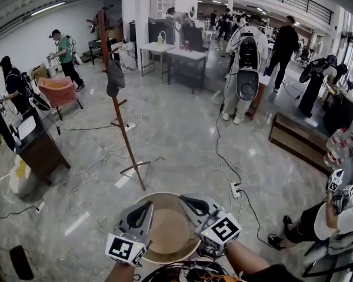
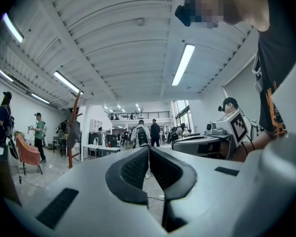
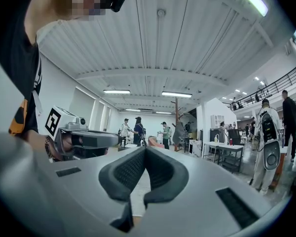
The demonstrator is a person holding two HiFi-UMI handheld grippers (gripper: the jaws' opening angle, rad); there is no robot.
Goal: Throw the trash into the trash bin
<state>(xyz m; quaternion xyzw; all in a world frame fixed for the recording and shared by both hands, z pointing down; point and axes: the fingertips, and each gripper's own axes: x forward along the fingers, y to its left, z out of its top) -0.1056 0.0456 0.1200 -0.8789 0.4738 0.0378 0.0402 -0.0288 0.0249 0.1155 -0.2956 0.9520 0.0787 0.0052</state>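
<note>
In the head view a round tan trash bin (image 1: 163, 199) with a pale rim stands on the floor right below me, and I see no trash in it or near it. Both grippers hover over it, pointing level. My left gripper (image 1: 146, 207) is over its left rim and my right gripper (image 1: 187, 201) over its right rim. In the left gripper view the left gripper (image 2: 149, 150) has its black pads pressed together with nothing between them. The right gripper (image 3: 145, 150) looks the same in its own view, shut and empty. Each sees the other: right gripper (image 2: 207, 144), left gripper (image 3: 86, 139).
A wooden coat stand (image 1: 121, 119) rises just beyond the bin. Cables and a power strip (image 1: 235, 189) trail over the glossy floor. A dark cabinet (image 1: 38, 148) is at left, a low bench (image 1: 297, 141) at right, a seated person (image 1: 332, 219) near right. Other people and tables (image 1: 179, 54) are further off.
</note>
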